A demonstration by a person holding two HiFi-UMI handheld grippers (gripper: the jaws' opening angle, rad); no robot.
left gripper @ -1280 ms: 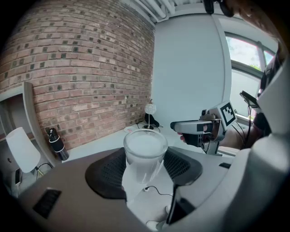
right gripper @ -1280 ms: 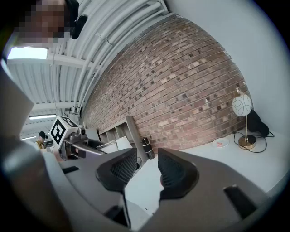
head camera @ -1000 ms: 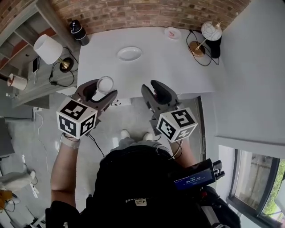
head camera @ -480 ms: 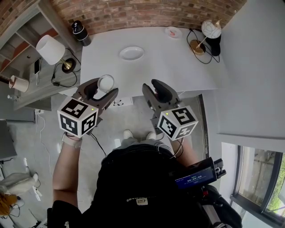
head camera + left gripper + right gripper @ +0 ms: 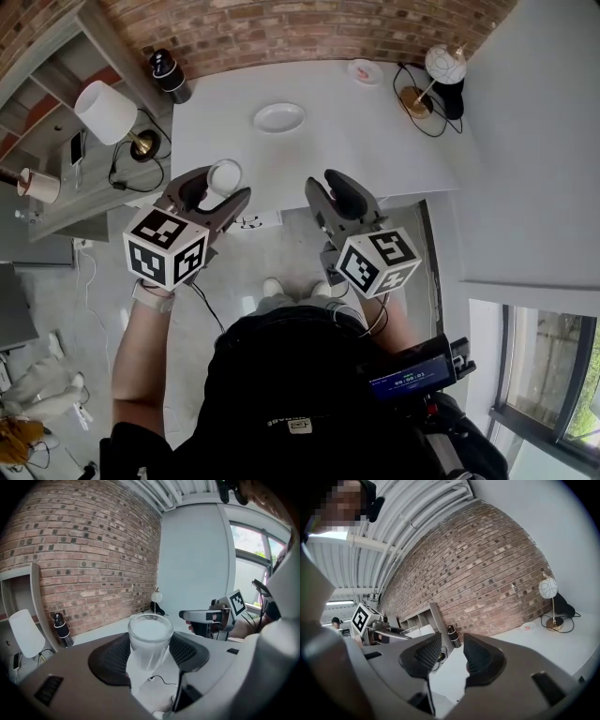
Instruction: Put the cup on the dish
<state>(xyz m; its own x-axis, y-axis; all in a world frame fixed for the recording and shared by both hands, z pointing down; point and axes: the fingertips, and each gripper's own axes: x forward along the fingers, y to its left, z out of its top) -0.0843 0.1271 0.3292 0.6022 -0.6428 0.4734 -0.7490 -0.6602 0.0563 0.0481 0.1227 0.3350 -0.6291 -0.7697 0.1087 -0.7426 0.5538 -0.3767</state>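
White table (image 5: 375, 155), far edge against a brick wall (image 5: 281, 28); white dish (image 5: 278, 117) left of middle, toward the wall; small pink-marked saucer (image 5: 364, 70) near the wall; globe lamp on a brass base (image 5: 412, 101), far right corner; black bottle (image 5: 169, 73), far left corner.

Left tongs (image 5: 217, 188) clamped on cup (image 5: 223, 175); right tongs (image 5: 325, 186) parted, empty.
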